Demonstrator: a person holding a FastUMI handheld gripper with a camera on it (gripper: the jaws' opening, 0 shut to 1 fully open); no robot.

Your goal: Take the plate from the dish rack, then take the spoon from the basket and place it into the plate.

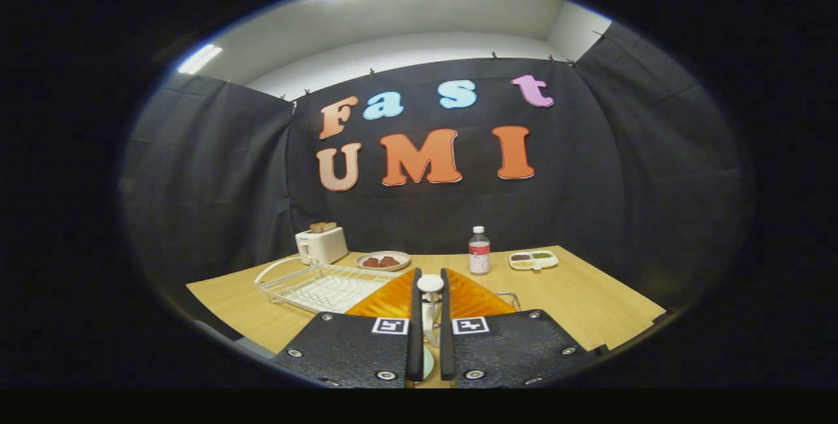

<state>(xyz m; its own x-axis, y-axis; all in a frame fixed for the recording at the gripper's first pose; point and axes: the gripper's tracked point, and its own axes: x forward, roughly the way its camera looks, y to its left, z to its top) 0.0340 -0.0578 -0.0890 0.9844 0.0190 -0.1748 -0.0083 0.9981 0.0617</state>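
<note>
Fingers [430, 326] nearly closed, clamped on the spoon [430, 306]: slim metallic shaft pinched upright between them, rounded white end sticking up just past the tips. Finger blocks have a pebbled matte finish with screw heads, and a square coded marker on each. Low in the gap between the fingers, a sliver of pale round rim, probably the plate [427, 364]; can't confirm. Right behind the fingers, an orange basket [481, 298], ribbed plastic, angular walls. Beside it on the side toward the toaster, a white wire dish rack [321, 285], rounded rim, thin grid, slots bare. Surface [589, 293] is light wood grain, smooth. Far edge: boxy white toaster [321, 245] with bread slices poking out, round shallow dish [383, 260] with dark reddish lumps, clear plastic bottle [479, 250] with white cap, divided tray [533, 259] with small fillings.
</note>
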